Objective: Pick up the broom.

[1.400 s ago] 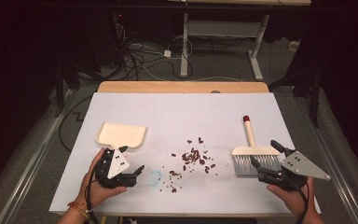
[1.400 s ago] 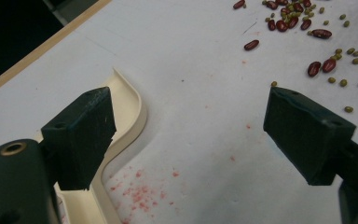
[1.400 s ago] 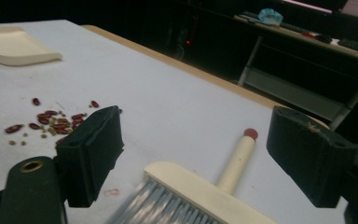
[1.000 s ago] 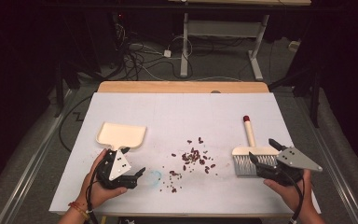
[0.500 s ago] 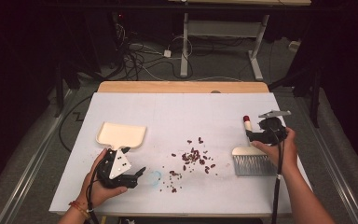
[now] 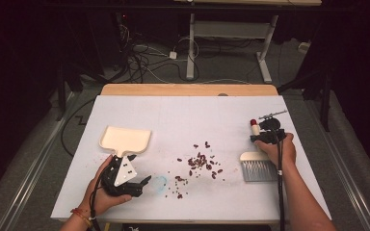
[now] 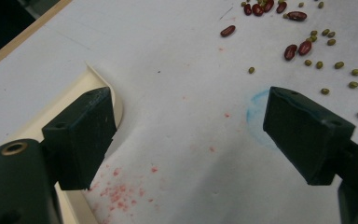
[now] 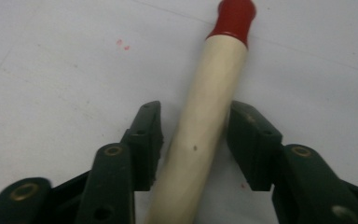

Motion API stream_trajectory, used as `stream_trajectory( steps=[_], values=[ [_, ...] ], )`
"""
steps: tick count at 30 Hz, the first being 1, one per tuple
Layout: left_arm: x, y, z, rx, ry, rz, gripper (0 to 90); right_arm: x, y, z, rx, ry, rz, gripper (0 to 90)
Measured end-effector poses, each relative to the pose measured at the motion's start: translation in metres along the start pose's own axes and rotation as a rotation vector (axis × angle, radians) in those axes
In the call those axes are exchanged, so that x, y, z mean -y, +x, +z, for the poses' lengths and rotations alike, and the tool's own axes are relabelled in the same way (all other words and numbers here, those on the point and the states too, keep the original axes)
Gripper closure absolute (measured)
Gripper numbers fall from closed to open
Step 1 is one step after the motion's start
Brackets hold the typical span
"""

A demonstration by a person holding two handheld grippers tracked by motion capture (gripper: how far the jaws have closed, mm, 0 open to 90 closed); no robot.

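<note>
Right tool [image 8: 193, 140] set astride brush handle [image 8: 205, 107], jaws partly open, gap visible each side, nothing gripped yet. Brush [image 6: 257, 166] lying on surface [image 6: 183, 115] at right, bristles toward person. Judged best: handle centred between jaws before closing, tool kept low. Left tool [image 7: 191, 135] held wide open, empty, beside dustpan [image 6: 124, 140]. Beans [image 6: 200, 163] scattered mid-surface. Versus earlier frames: right tool moved from beside bristles up to handle; left unchanged.
</note>
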State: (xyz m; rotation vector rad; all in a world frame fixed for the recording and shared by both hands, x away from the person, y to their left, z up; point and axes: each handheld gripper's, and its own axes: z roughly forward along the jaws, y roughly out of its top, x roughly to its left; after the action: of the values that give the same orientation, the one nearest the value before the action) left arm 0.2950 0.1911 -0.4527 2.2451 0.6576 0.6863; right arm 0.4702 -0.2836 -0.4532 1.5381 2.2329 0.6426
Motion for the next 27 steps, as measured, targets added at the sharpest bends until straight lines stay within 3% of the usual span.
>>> stream_trajectory(
  steps=[6, 10, 11, 16, 20, 27],
  values=[
    [0.0, -0.001, 0.001, 0.004, 0.008, -0.001, 16.4, -0.001, 0.0, 0.001, -0.001, -0.005, -0.021, 61.9],
    [0.0, -0.001, 0.001, 0.005, 0.011, -0.002, 16.4, 0.002, 0.0, -0.001, -0.024, -0.022, -0.03, 70.3],
    [0.0, -0.001, 0.001, 0.005, 0.011, -0.003, 16.4, 0.002, 0.0, -0.001, -0.023, -0.023, -0.052, 70.5],
    [0.001, -0.001, -0.001, -0.004, 0.011, -0.008, 16.4, 0.004, -0.001, -0.005, -0.038, -0.045, -0.057, 70.6],
    [0.002, 0.0, -0.006, -0.009, -0.006, -0.028, 16.8, 0.007, -0.002, -0.021, -0.062, -0.119, -0.045, 70.6],
    [-0.006, 0.004, -0.013, 0.005, -0.08, -0.104, 18.4, 0.019, -0.002, -0.059, -0.076, -0.303, -0.053, 70.7]
  ],
)
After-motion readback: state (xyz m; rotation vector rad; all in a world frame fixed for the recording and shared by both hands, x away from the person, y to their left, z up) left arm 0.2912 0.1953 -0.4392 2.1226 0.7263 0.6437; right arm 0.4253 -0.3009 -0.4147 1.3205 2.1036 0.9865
